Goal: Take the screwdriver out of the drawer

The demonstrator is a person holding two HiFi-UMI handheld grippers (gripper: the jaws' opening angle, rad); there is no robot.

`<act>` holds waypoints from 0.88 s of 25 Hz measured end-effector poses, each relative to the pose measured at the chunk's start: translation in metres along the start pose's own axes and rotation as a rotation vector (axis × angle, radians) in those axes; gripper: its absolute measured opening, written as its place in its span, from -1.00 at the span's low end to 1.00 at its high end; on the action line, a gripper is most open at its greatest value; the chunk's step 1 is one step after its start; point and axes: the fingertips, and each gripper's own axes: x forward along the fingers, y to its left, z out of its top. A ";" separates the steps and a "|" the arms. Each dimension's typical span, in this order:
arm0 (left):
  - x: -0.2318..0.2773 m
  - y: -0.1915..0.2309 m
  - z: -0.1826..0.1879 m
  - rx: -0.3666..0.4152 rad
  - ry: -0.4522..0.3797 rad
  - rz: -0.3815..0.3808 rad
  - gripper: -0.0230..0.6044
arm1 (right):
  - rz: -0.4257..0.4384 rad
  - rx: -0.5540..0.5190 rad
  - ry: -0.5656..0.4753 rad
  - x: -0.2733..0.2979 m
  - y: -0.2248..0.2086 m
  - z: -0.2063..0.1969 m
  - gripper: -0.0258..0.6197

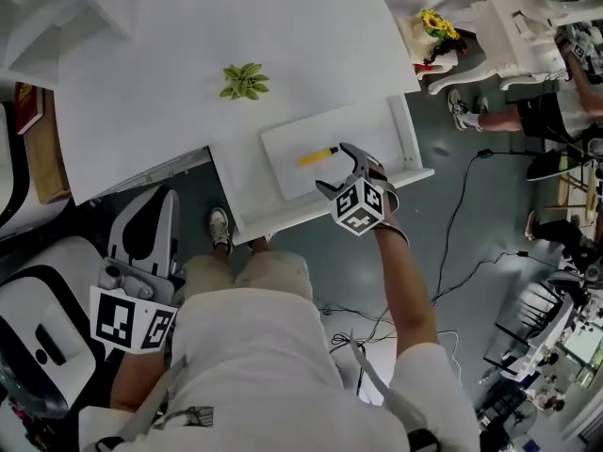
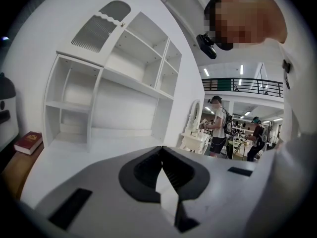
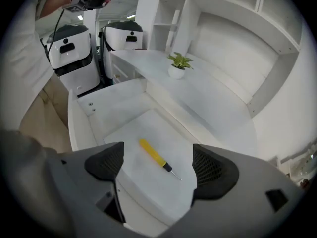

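A yellow-handled screwdriver point(image 1: 317, 155) point(image 3: 155, 156) lies flat on a white sheet inside the pulled-out white drawer point(image 1: 407, 132) point(image 3: 79, 128). My right gripper point(image 1: 337, 169) point(image 3: 157, 170) hovers just above and in front of it, open, the screwdriver showing between its two black pads with nothing gripped. My left gripper point(image 1: 141, 243) point(image 2: 161, 175) hangs low at the left beside the person's hip, away from the drawer, its pads pressed together and empty.
A small potted plant point(image 1: 245, 81) point(image 3: 177, 66) stands on the white desk top point(image 1: 188, 55) above the drawer. White-and-black machines point(image 1: 42, 318) stand at the left. A red book point(image 1: 28, 107) lies on a side shelf. Cables cross the floor at the right, where other people stand.
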 end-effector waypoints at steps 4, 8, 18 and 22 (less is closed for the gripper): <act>-0.006 0.008 -0.009 -0.008 0.016 0.034 -0.88 | 0.059 -0.134 0.055 0.028 -0.001 -0.007 0.46; -0.012 0.013 -0.016 -0.014 0.030 0.065 -0.88 | 0.136 -0.233 0.119 0.050 0.001 -0.019 0.43; -0.021 0.022 -0.032 -0.033 0.043 0.123 -0.88 | 0.223 -0.367 0.189 0.078 0.008 -0.031 0.05; -0.024 0.024 -0.036 -0.040 0.050 0.138 -0.88 | 0.252 -0.398 0.202 0.085 0.010 -0.031 -0.04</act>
